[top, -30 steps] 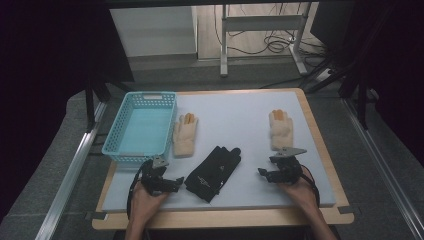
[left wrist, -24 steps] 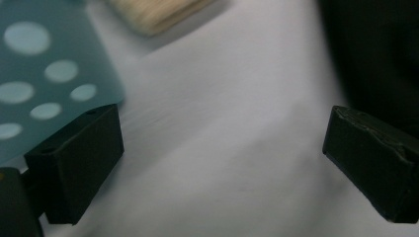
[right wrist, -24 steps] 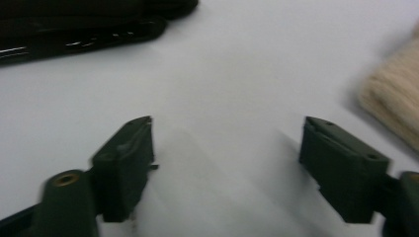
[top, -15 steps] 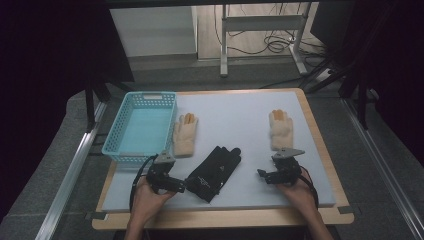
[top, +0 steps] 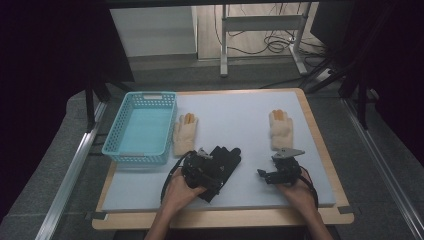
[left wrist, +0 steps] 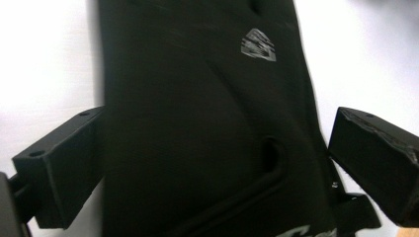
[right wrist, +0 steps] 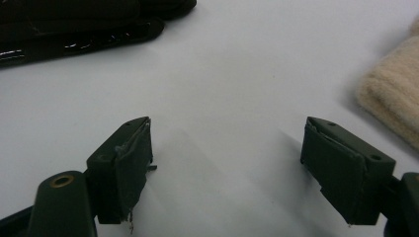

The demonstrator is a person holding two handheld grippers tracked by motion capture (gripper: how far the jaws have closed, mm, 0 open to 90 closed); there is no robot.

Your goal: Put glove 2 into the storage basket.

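A black glove [top: 227, 156] lies on the white mat [top: 235, 115] near its front middle. My left gripper [top: 214, 169] hovers over the glove's near end. In the left gripper view its jaws stand wide apart with the black glove [left wrist: 207, 123] spanning the gap beneath them, and the pads do not press on it. My right gripper [top: 263, 174] rests low at the front right, pointing left. It is open over bare mat [right wrist: 222, 89] with nothing between the fingers, and its jaws have just been opening. Two cream gloves lie farther back, one [top: 184, 132] beside the basket, one [top: 280, 129] at the right.
A light blue plastic basket [top: 116, 139] stands empty at the mat's left edge. The wooden table rim [top: 220, 218] runs along the front. The black glove [right wrist: 74, 24] and a cream glove [right wrist: 395, 94] show in the right gripper view. Table legs and cables stand beyond the far edge.
My left hand has slid to the right, from beside the black glove to over its near end. The right hand has stayed where it was.
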